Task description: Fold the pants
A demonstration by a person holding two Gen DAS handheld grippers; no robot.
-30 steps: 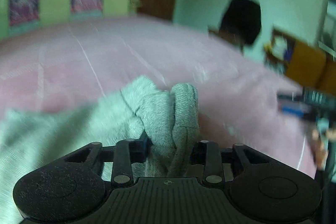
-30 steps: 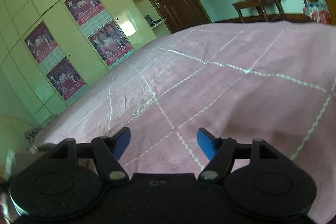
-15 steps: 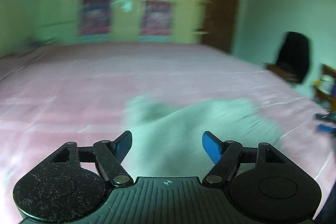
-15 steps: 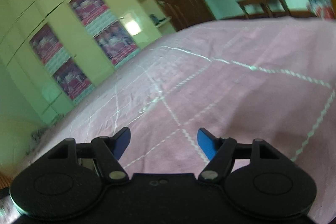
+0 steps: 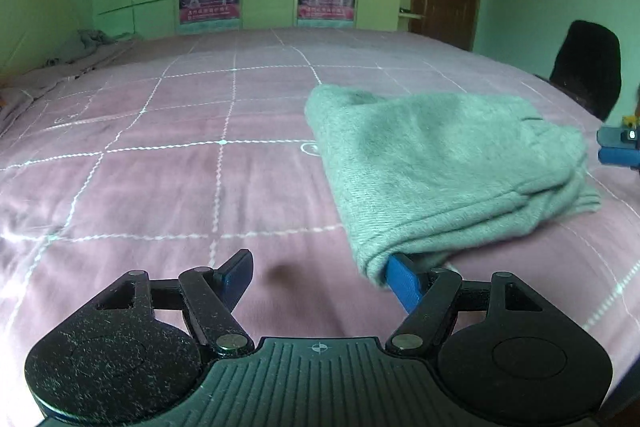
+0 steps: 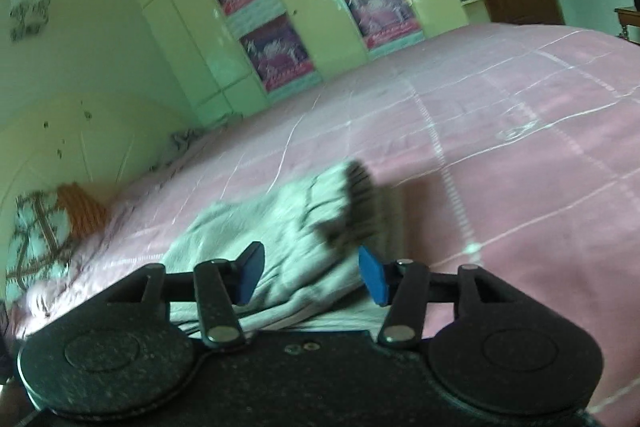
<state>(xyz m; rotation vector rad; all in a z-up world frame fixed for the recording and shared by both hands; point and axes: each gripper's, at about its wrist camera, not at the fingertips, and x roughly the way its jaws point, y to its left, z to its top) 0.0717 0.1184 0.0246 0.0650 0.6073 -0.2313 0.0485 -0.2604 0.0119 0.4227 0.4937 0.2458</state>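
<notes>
Pants folded into a bundle on the bed, both tongs spread and holding nothing.

The grey pants (image 5: 448, 163) lie on the pink bedspread (image 5: 160, 187), long axis running away from me, right of my left gripper (image 5: 320, 271); its right finger touches the near corner. My right gripper (image 6: 312, 275) has just been narrowing, cloth between its jaws but not pinched, so it's nearer. A dark chair (image 5: 586, 67) stands beyond the bed; nothing blocks.
</notes>
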